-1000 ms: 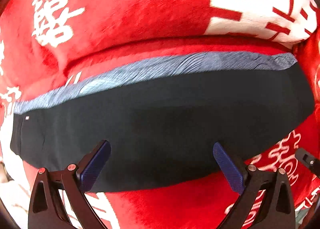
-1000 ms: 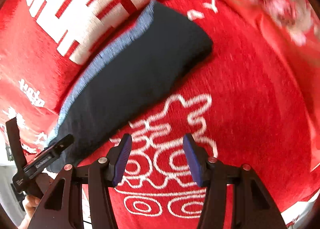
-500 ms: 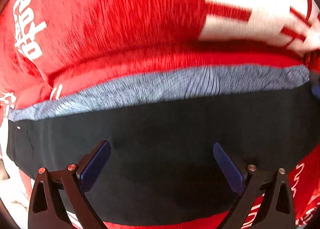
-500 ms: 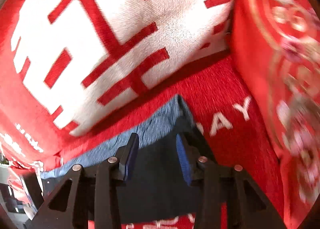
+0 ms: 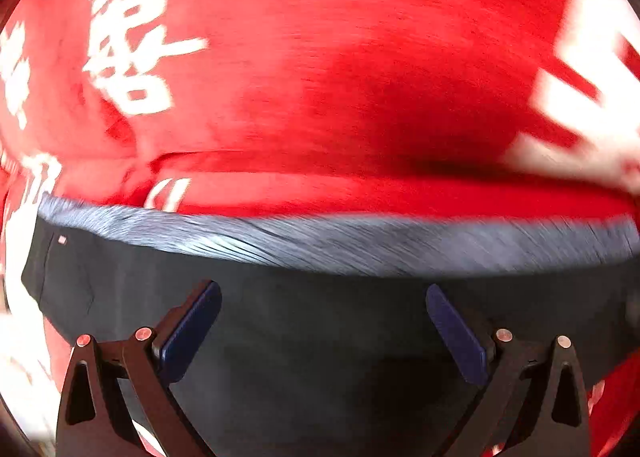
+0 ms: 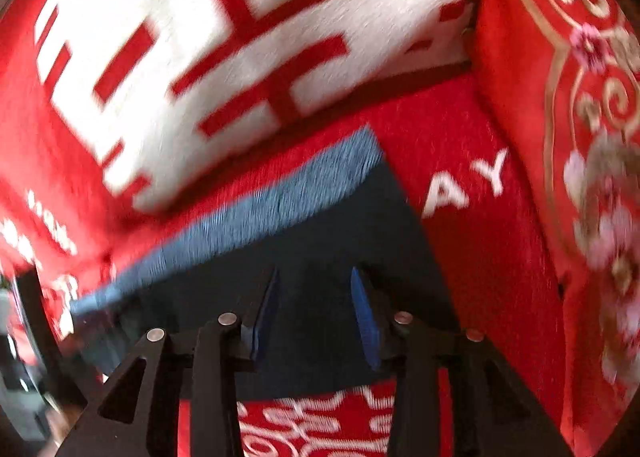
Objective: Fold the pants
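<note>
The dark navy pants (image 5: 320,321) lie folded on the red blanket, with a blue-grey ribbed waistband (image 5: 320,241) along their far edge. My left gripper (image 5: 323,299) is wide open just above the middle of the pants and holds nothing. In the right wrist view the pants (image 6: 316,241) show their right end with the waistband (image 6: 280,201). My right gripper (image 6: 314,289) hovers over that end with its jaws part open, a narrow gap between them, and nothing pinched.
A red blanket with white characters (image 5: 320,77) covers the surface and rises behind the pants. A big white pattern block (image 6: 208,37) lies beyond the pants. A red embroidered floral cushion (image 6: 580,117) stands at the right.
Both grippers have moved forward over the pants. The right gripper came from the blanket beside the pants onto their right end. Its jaws have narrowed.
</note>
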`<state>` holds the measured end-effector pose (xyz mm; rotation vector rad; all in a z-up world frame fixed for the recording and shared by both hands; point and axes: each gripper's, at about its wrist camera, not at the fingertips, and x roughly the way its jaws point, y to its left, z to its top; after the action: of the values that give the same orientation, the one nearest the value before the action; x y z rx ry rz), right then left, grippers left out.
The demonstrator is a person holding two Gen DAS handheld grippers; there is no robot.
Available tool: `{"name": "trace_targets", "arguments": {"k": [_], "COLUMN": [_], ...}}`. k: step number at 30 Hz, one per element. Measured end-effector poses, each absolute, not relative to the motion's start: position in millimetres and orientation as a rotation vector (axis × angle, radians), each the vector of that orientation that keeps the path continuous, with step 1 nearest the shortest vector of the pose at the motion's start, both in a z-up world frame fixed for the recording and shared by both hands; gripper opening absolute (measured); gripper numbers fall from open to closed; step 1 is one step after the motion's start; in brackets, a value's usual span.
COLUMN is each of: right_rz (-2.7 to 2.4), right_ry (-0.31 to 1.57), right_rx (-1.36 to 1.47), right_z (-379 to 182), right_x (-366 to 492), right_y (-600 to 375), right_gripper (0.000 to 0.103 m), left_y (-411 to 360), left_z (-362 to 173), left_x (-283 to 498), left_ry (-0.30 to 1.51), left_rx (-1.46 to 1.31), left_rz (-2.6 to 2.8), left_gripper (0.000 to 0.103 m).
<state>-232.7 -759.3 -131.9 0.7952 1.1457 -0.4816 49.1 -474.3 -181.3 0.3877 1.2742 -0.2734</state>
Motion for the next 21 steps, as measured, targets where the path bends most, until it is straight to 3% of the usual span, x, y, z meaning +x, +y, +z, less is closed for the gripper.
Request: {"name": "trace_targets", "arguments": {"k": [5,9,13,21], "right_rz": [-0.47,-0.448,-0.459,-0.477], "right_ry": [1.125,1.134,1.137,1.157], "right_rx": [0.781,0.767,0.754,0.699], "right_z": [-143,-142,-144,-143], "right_x": [-246,-244,-242,-223], "right_y": [-746,-744,-738,-723], "right_gripper": [0.042,0.047,0.049,0.065], "left_y": [-436,-429,-444,-477], "left_z": [-212,-208,-192,-179], "left_x": [91,106,82,-2], "left_ry": [1.324,1.365,1.34,1.353], "left_rx": [0.355,0.288,0.412,0.477], "left_rz": [-0.122,-0.099,-0.179,-0.393], "left_gripper": [0.103,0.103,0.103,0.103]}}
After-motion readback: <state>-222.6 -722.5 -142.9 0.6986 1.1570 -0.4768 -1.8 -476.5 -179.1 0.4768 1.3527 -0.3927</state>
